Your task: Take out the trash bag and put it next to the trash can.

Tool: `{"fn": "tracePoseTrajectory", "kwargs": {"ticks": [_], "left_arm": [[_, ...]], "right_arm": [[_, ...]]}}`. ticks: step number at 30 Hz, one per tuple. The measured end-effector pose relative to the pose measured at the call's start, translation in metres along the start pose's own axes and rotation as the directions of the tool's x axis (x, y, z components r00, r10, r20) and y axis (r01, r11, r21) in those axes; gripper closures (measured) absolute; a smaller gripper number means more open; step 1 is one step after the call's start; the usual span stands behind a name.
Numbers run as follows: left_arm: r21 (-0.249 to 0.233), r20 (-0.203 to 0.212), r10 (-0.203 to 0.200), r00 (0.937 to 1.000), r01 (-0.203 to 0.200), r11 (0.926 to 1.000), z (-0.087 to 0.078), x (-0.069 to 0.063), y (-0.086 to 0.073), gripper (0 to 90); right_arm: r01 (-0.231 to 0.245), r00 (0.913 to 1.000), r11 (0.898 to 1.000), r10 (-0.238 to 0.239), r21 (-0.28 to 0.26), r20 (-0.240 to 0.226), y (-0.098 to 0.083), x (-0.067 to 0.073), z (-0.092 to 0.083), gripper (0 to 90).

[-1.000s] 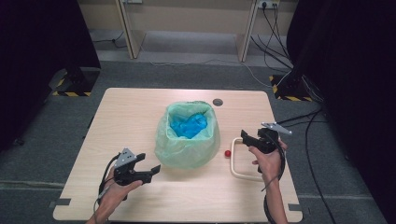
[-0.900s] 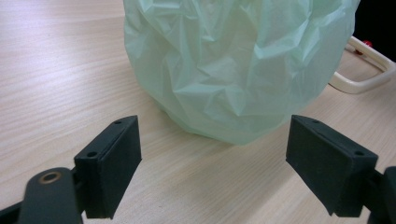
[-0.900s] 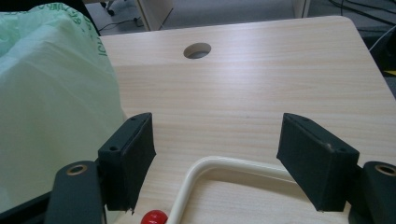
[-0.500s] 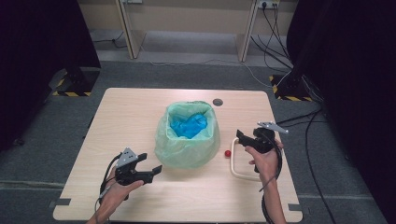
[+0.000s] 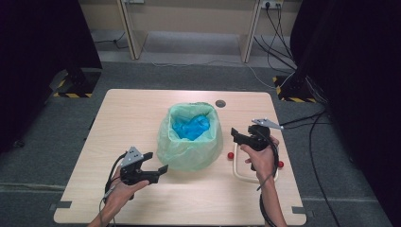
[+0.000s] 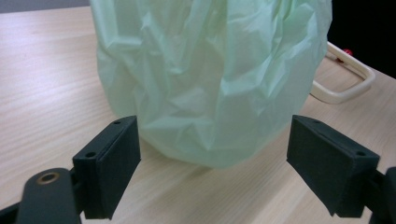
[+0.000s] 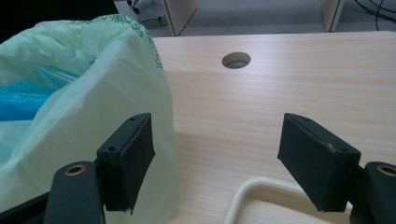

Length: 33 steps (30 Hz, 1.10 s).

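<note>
From the high view, a green bag [image 5: 190,138] with something blue [image 5: 191,126] inside is standing near the middle of the table [image 5: 118,118], and both grippers are flanking it. The left gripper [image 5: 158,163] is sitting toward the table's near edge, its jaws standing wide and empty, pointing at the bag's lower left side. The right gripper [image 5: 235,134] is hovering over a cream handle loop [image 5: 242,174] near the right edge, jaws pointing at the bag's rim, also spread wide with nothing between them.

In the left gripper view, the bag [image 6: 210,79] is lying straight ahead, just beyond the open jaws, bulging between them.

In the right gripper view, the bag [image 7: 93,107] is lying off to the left of the jaws, its rim close beside the left one. The left gripper seems better lined up; the right one would need to swing toward the rim.
</note>
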<state>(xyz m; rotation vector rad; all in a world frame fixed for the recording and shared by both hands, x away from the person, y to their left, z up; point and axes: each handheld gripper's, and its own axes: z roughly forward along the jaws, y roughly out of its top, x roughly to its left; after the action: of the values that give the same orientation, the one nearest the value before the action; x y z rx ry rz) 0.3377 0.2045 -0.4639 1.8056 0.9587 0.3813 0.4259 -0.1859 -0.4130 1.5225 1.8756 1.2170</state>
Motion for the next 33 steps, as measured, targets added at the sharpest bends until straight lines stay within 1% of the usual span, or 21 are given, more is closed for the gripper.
{"fn": "tracePoseTrajectory", "kwargs": {"ticks": [2, 8, 11, 12, 15, 18, 21, 23, 25, 26, 28, 30, 33], "left_arm": [[-0.002, 0.006, 0.002, 1.0, -0.002, 1.0, 0.002, -0.002, 0.003, 16.6], [0.002, 0.016, 0.03, 0.9994, -0.03, 0.9995, 0.01, -0.01, 0.009, 15.4], [-0.004, 0.008, 0.033, 0.9994, -0.033, 0.9994, 0.01, -0.012, 0.012, 15.4], [-0.008, 0.003, 0.033, 0.9994, -0.033, 0.9994, 0.011, -0.012, 0.014, 15.4], [-0.01, -0.012, 0.031, 0.9994, -0.031, 0.9995, 0.012, -0.01, 0.017, 15.4], [-0.006, -0.016, 0.033, 0.9993, -0.034, 0.9994, 0.014, -0.009, 0.02, 15.4], [-0.006, -0.01, 0.037, 0.9993, -0.037, 0.9993, 0.016, -0.011, 0.021, 15.3], [-0.002, -0.009, 0.05, 0.9987, -0.05, 0.9988, 0.02, -0.013, 0.022, 15.3], [0.004, -0.024, 0.052, 0.9984, -0.052, 0.9986, 0.023, -0.012, 0.022, 15.3], [0.004, -0.024, 0.052, 0.9984, -0.052, 0.9986, 0.023, -0.012, 0.022, 15.3], [0.006, -0.048, 0.064, 0.9968, -0.064, 0.9979, 0.025, -0.012, 0.022, 15.4], [0.001, -0.06, 0.07, 0.9957, -0.07, 0.9975, 0.025, -0.011, 0.024, 16.1], [-0.012, -0.054, 0.077, 0.9956, -0.078, 0.9969, 0.024, -0.012, 0.027, 21.6]], "right_arm": [[0.01, 0.9999, 1.0, -0.01, -0.001, -0.004, 0.002, 0.003, 0.001, 26.7], [0.003, 0.9997, 1.0, -0.003, 0.005, -0.022, 0.007, 0.008, 0.007, 26.7], [0.008, 0.9995, 1.0, -0.008, 0.012, -0.032, 0.01, 0.011, 0.011, 26.8], [0.006, 0.9994, 1.0, -0.006, 0.014, -0.035, 0.012, 0.012, 0.012, 26.8], [0.021, 0.9989, 1.0, -0.02, 0.013, -0.042, 0.019, 0.015, 0.015, 26.8], [0.033, 0.9984, 0.999, -0.032, 0.015, -0.045, 0.026, 0.021, 0.018, 26.7], [0.039, 0.9982, 0.999, -0.038, 0.017, -0.047, 0.031, 0.024, 0.022, 26.7], [0.046, 0.9978, 0.999, -0.045, 0.022, -0.049, 0.037, 0.03, 0.026, 26.7], [0.059, 0.997, 0.998, -0.058, 0.026, -0.05, 0.042, 0.035, 0.031, 26.7], [0.059, 0.997, 0.998, -0.058, 0.026, -0.05, 0.042, 0.035, 0.031, 26.7], [0.058, 0.997, 0.998, -0.056, 0.029, -0.053, 0.045, 0.04, 0.033, 26.8], [0.061, 0.9962, 0.998, -0.059, 0.028, -0.064, 0.048, 0.044, 0.037, 26.8], [0.07, 0.9957, 0.997, -0.068, 0.037, -0.063, 0.049, 0.047, 0.04, 26.8]]}}
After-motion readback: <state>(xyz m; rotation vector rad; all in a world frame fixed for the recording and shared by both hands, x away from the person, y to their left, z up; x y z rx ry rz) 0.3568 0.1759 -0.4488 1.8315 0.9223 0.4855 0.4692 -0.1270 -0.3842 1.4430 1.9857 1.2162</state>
